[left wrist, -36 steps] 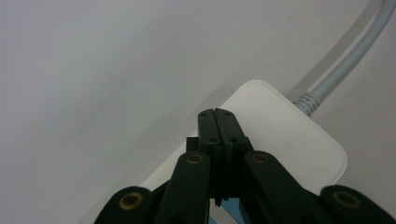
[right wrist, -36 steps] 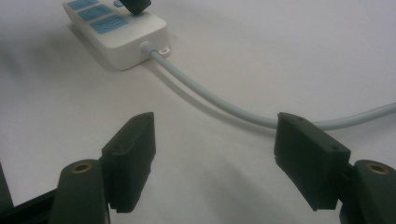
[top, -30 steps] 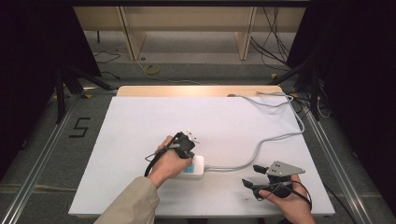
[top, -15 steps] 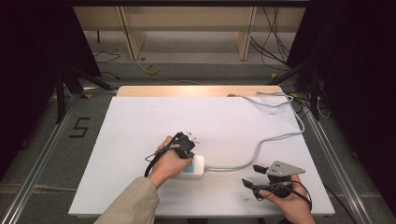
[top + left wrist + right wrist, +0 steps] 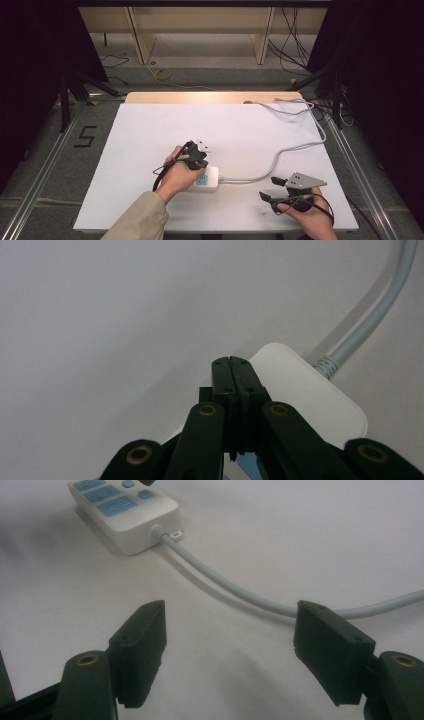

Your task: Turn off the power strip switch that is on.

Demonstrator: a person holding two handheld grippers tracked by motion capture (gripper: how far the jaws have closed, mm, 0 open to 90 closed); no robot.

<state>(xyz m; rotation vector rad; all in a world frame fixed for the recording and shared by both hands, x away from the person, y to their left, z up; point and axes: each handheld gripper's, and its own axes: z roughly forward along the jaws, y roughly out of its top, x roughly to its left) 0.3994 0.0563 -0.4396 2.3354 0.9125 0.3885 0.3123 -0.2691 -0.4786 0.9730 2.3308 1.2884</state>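
Left gripper (image 5: 233, 371) fingers together over power strip (image 5: 310, 395).

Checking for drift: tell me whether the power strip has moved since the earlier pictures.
No. The power strip sits at the same spot relative to the table's near edge.

A white table (image 5: 150, 130) carries a white power strip (image 5: 210, 177) with grey cable (image 5: 295, 147).

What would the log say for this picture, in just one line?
left hand-held gripper: shut, over power strip | right hand-held gripper: open, empty, near grey cable | table
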